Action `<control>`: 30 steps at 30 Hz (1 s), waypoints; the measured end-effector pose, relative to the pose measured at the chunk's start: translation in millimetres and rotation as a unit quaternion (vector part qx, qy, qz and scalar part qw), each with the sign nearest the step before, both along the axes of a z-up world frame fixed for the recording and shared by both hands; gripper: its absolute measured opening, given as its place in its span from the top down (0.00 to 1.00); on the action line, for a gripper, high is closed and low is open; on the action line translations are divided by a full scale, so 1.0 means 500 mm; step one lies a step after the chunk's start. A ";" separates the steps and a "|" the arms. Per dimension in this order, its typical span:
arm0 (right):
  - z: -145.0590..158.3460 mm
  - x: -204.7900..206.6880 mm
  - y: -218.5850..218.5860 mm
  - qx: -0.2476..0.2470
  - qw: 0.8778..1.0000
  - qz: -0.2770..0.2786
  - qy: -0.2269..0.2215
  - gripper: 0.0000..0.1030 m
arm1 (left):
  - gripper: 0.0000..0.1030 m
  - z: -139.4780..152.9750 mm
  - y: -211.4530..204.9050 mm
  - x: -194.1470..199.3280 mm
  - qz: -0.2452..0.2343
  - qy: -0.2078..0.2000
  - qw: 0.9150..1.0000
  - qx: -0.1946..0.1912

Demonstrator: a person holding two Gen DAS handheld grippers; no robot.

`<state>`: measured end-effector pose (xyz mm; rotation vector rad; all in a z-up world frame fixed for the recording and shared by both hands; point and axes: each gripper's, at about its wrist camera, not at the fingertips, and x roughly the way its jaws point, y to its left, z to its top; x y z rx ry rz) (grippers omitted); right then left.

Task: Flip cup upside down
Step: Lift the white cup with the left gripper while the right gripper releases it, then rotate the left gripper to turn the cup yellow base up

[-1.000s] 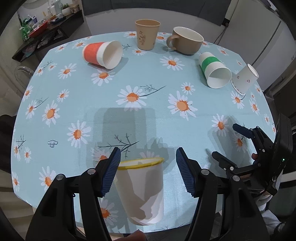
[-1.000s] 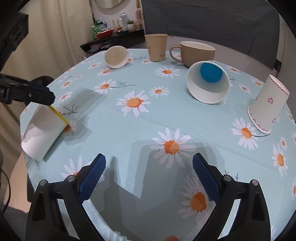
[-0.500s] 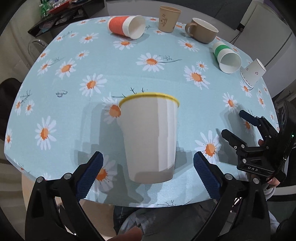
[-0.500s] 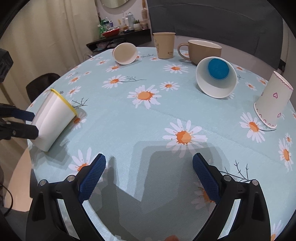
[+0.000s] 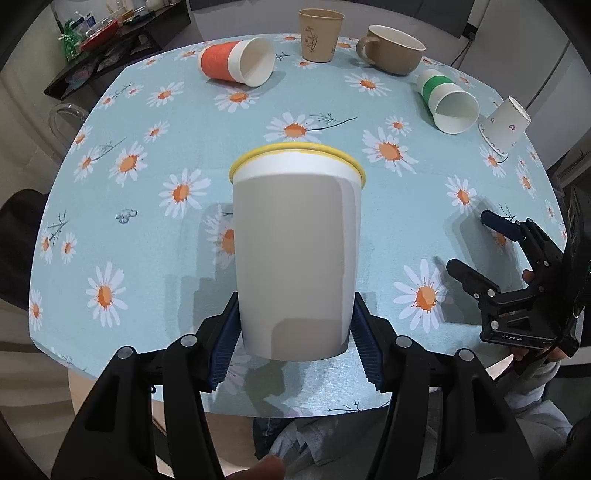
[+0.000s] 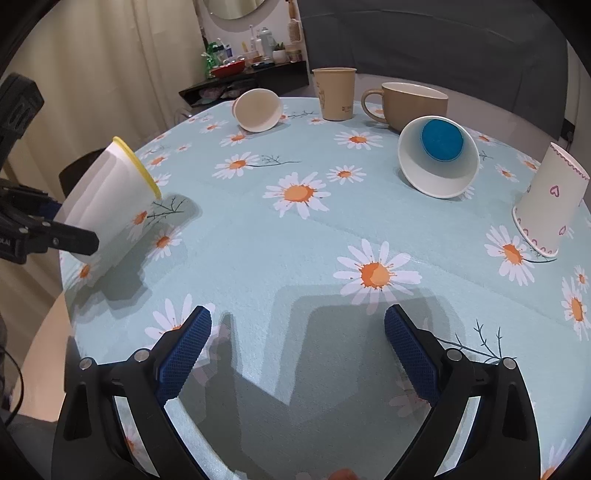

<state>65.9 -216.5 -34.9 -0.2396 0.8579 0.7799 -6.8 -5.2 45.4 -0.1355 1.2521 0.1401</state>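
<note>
A white paper cup with a yellow rim (image 5: 297,251) is held in my left gripper (image 5: 295,343), which is shut on its base end. The cup is tilted, rim pointing away over the table, lifted off the cloth. In the right wrist view the same cup (image 6: 110,195) shows at the far left, mouth toward the table centre, with the left gripper's fingers (image 6: 70,232) on it. My right gripper (image 6: 297,347) is open and empty, low over the near part of the table; it also shows in the left wrist view (image 5: 491,251).
The round table (image 5: 122,206) has a blue daisy cloth. An orange-sleeved cup (image 5: 236,61) and a green-banded cup (image 5: 447,99) lie on their sides. A tan paper cup (image 5: 319,35) and a beige mug (image 5: 393,48) stand upright. A heart-print cup (image 6: 550,201) stands upside down at the right edge.
My left gripper has closed on the white cup's base and lifted it, and the cup has come nearer and larger in its view. My right gripper has stayed open, shifting only slightly.
</note>
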 end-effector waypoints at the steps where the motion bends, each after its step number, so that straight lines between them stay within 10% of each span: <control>1: 0.000 0.001 0.001 -0.001 1.000 -0.001 0.000 0.12 | 0.44 0.006 -0.001 0.007 -0.007 0.009 1.000 -0.003; 12: -0.002 0.018 0.002 0.013 1.000 -0.010 0.014 0.10 | 0.43 -0.017 -0.012 0.118 -0.112 0.221 0.968 0.052; 22: -0.001 0.021 -0.007 0.028 0.999 -0.013 0.021 0.09 | 0.43 -0.046 -0.062 0.194 -0.240 0.348 0.890 0.173; 30: -0.001 0.022 -0.008 0.031 0.999 -0.010 0.026 0.08 | 0.43 -0.066 -0.094 0.258 -0.319 0.405 0.812 0.275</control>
